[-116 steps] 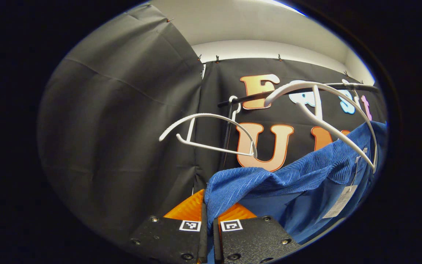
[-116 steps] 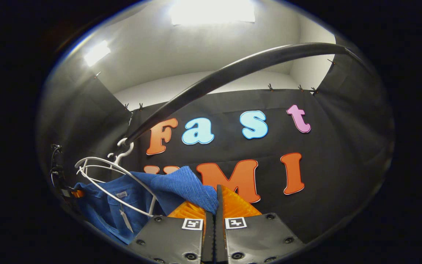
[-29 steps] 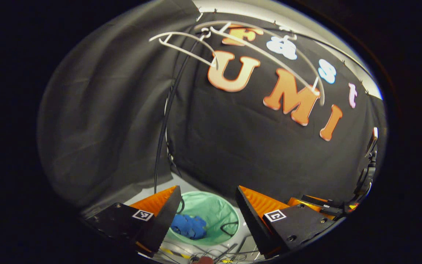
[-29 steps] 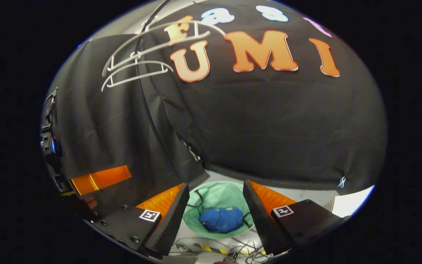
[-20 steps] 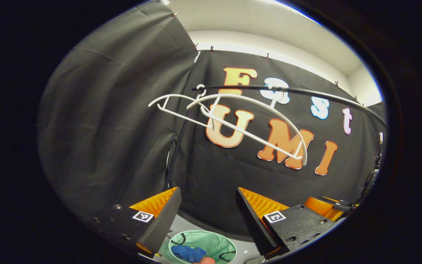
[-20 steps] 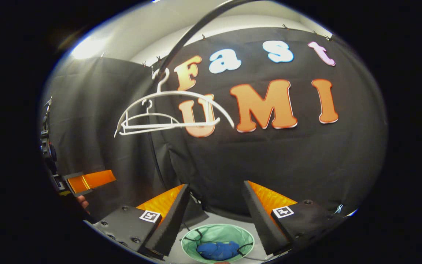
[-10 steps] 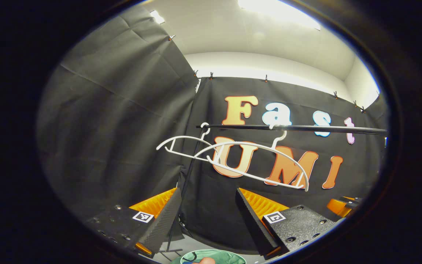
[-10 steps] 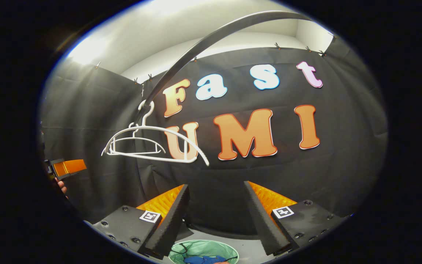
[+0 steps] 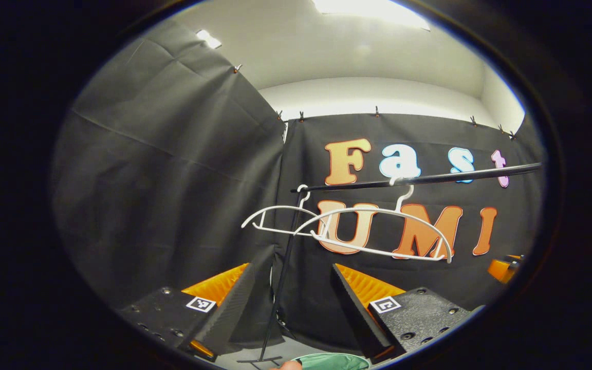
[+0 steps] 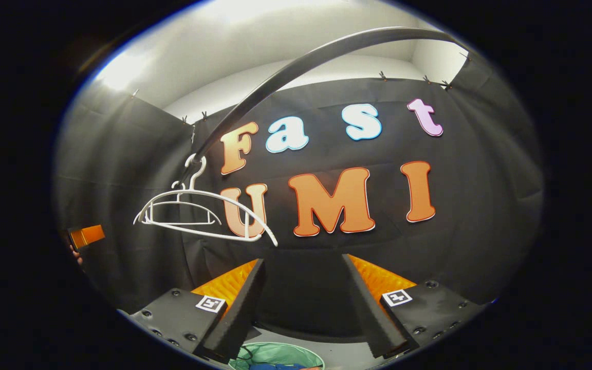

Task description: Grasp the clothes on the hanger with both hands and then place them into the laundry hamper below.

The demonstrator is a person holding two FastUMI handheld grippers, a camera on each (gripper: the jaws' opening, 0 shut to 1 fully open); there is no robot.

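Beneath the bare hangers point(image 10: 193, 210), blue clothes point(image 10: 275, 366) lie in the green hamper point(image 10: 280, 357); both grippers gape wide.

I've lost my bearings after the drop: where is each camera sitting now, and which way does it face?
Left gripper view: rides the left gripper, jaws open, facing the rail and bare hangers; hamper rim below.
Right gripper view: rides the right gripper, jaws open, facing the same hangers; hamper holding blue clothes.
Shared: rail, hangers, hamper.
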